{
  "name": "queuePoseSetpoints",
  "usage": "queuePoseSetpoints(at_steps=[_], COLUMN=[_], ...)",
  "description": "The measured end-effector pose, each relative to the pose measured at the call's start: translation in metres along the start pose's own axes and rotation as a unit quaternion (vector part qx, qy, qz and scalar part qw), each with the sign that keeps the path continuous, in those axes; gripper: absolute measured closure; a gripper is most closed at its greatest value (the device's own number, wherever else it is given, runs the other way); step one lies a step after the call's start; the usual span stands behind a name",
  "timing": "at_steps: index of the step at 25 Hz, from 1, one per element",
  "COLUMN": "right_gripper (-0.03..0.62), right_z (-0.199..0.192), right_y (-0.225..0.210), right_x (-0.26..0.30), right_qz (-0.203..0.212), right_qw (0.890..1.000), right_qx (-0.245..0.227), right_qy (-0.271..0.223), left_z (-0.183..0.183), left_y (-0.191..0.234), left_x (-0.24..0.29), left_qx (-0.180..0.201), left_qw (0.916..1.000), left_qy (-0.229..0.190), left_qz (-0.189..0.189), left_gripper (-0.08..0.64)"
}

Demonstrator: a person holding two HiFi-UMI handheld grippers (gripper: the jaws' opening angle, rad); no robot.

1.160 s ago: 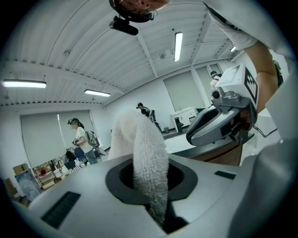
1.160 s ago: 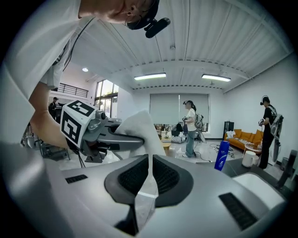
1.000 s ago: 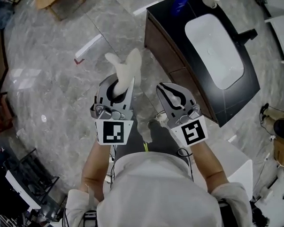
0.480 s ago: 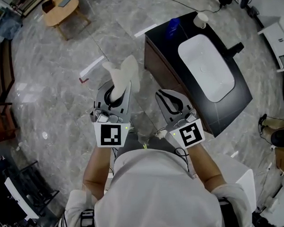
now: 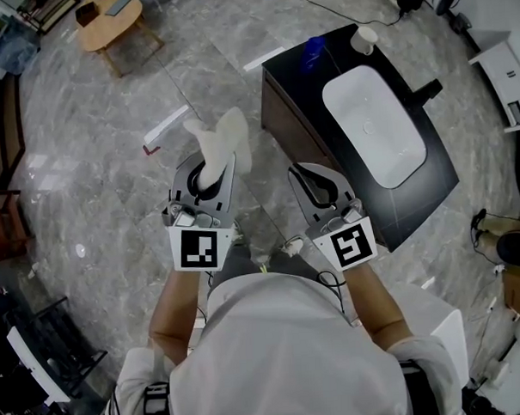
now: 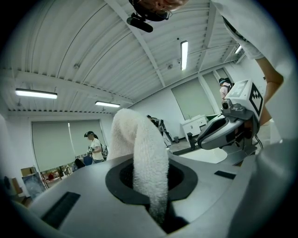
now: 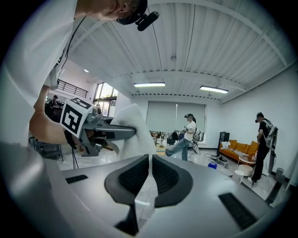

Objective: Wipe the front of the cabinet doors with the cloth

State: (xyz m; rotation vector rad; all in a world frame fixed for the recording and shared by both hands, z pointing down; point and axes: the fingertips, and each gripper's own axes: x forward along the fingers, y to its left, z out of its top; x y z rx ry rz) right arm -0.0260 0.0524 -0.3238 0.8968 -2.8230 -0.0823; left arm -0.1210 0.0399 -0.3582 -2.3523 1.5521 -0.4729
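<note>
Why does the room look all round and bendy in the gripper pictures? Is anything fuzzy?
Left gripper view: the wide lens bends the ceiling ribs, corners go black. Right gripper view: same bending, ceiling lights glow. Head view: sharp; shiny patches on the floor.

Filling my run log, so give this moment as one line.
left gripper: shut on cloth | right gripper: shut, empty | cloth: apart from cabinet

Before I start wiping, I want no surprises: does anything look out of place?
A white strip lies loose on the floor left of the cabinet, seemingly stray. Otherwise nothing stands out; the cloth is clamped in the left gripper.
</note>
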Motion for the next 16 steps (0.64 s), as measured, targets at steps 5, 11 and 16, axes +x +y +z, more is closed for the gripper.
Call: queuePoseSetpoints(at_steps=[5, 11, 16], right_gripper=[0.541, 0.541, 0.541], right_z=[0.010, 0.001, -0.005], right_y=[-0.006, -0.012, -0.007], right_x=[-0.006, -0.020, -0.035], right_qz=[-0.010, -0.015, -0.018], right_qw=[1.000, 1.000, 1.000], right_qx=[-0.003, 0.005, 0.003], right_qy=[0.002, 0.006, -0.004], left_z=[0.007, 0.007, 0.006], left_y=[0.001, -0.015, -0.031], left_x=[-0.001, -0.001, -0.009], left_qx=[-0.007, -0.009, -0.011], left_qw=[1.0000, 1.0000, 0.9999], left_qy=[-0.003, -0.003, -0.004], left_qz=[0.000, -0.002, 0.002], left_gripper=[0.502, 0.502, 0.502])
